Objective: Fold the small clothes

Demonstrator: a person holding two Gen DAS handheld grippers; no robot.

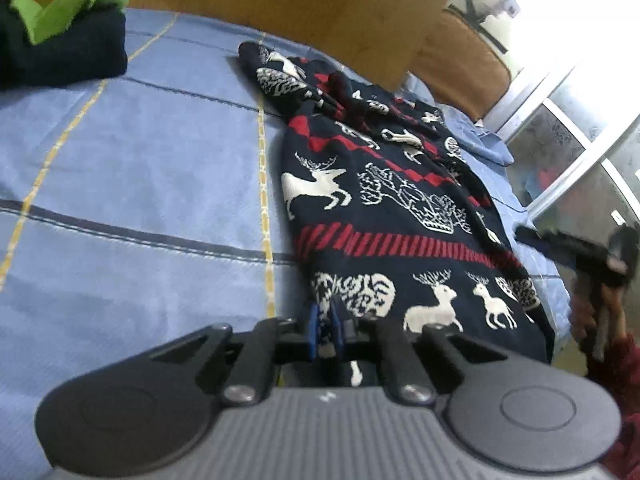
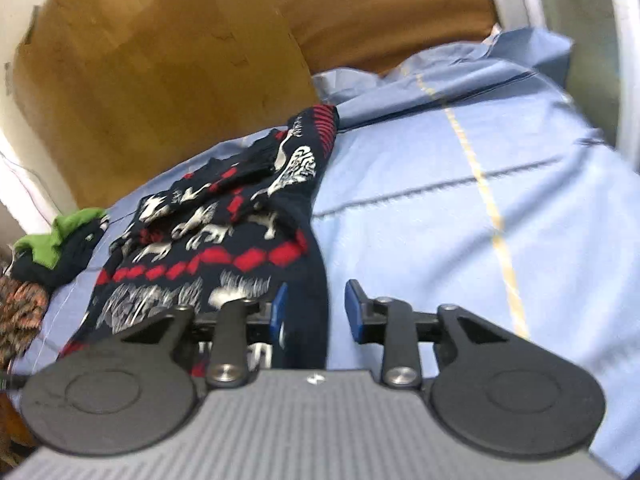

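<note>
Left gripper [image 1: 325, 330] lowest in left wrist view, jaws pinched tight on near hem corner of reindeer sweater [image 1: 384, 208]. Right gripper [image 2: 316, 312]: jaws part-open, straddling sweater's dark side edge, pads not pressing cloth. Sweater lies flat on blue checked bedspread [image 1: 140, 160], long axis running away from both grippers toward wooden headboard [image 1: 280, 4], sleeves bunched at far end. Left hand already on cloth; right just beside its edge. Farther left: dark-and-green garment [image 1: 68, 28] well apart.
</note>
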